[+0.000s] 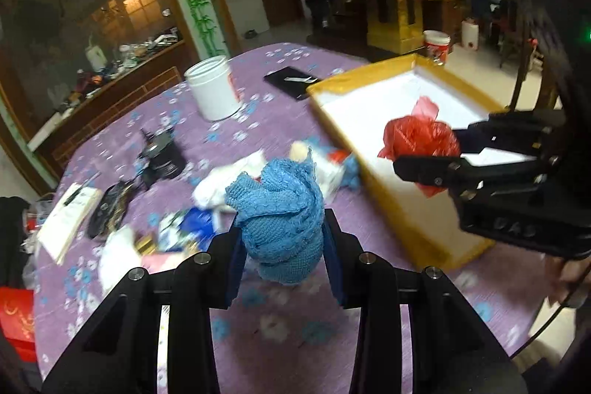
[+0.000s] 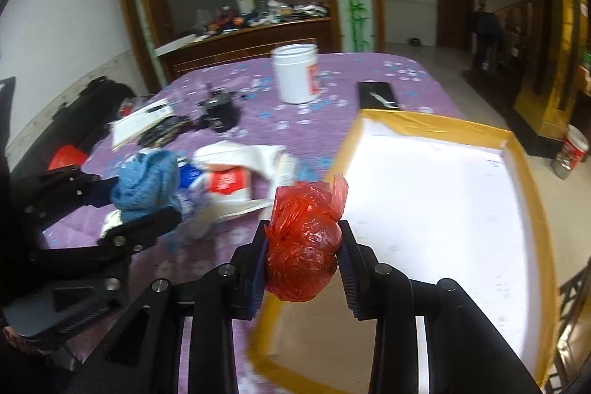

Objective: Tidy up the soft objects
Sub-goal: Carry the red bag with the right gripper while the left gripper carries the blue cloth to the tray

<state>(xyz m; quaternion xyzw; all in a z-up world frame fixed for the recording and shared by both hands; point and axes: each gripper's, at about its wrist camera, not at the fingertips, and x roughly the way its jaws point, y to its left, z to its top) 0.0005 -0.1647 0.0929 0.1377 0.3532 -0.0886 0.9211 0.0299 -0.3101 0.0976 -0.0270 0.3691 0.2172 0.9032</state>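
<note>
Fingers of the left gripper [image 1: 282, 239] are clamped on a bunched blue knit cloth [image 1: 280, 220], held in the air above the desk [image 1: 280, 327], which wears a purple flowered cover. The right gripper [image 2: 303, 255] has its fingers pressed tight on a crumpled red plastic bag [image 2: 304, 246], held over the near left edge of a shallow box [image 2: 436, 132] with a white inside and yellow-taped rim. In the left view the bag hangs over the box. Between the grippers, on the desk, lies a heap of white bags [image 2: 240, 172] and other soft bits, blurred. Farther back stand a white tub [image 1: 213, 87], a black lens-like object [image 1: 162, 154] and a flat black case [image 1: 291, 82].
</note>
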